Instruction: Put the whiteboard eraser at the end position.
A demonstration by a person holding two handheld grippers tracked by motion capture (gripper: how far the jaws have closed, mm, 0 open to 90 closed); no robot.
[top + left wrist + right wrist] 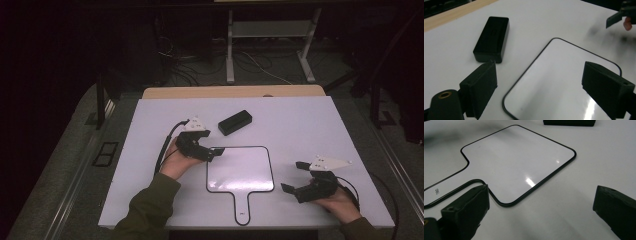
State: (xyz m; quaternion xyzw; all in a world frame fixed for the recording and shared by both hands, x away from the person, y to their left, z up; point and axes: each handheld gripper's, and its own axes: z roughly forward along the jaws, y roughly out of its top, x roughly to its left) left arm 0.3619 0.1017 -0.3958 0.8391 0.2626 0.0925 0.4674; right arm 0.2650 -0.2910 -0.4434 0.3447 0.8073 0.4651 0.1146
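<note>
Progress, judged: early stage, nothing gripped yet.

- Left gripper (212,150) hovering at 10 o'clock corner of paddle-shaped whiteboard (240,169), jaws spread wide, holding nothing.
- Black eraser block (235,122) lying flat at 11 o'clock of whiteboard, just beyond left gripper, untouched.
- Right gripper (294,176) waiting at 3 o'clock of whiteboard, jaws gaping, empty.
- Whiteboard surface looking blank, lying mid-table (310,120), handle pointing to 6 o'clock.

Remaining, judged: picking up eraser or board.

Count: grippers 2; whiteboard 1; eraser 1.

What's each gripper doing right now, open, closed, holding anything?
Left gripper: open, holding nothing, at the upper left corner of the paddle whiteboard.
Right gripper: open, holding nothing, just right of the whiteboard.
</note>
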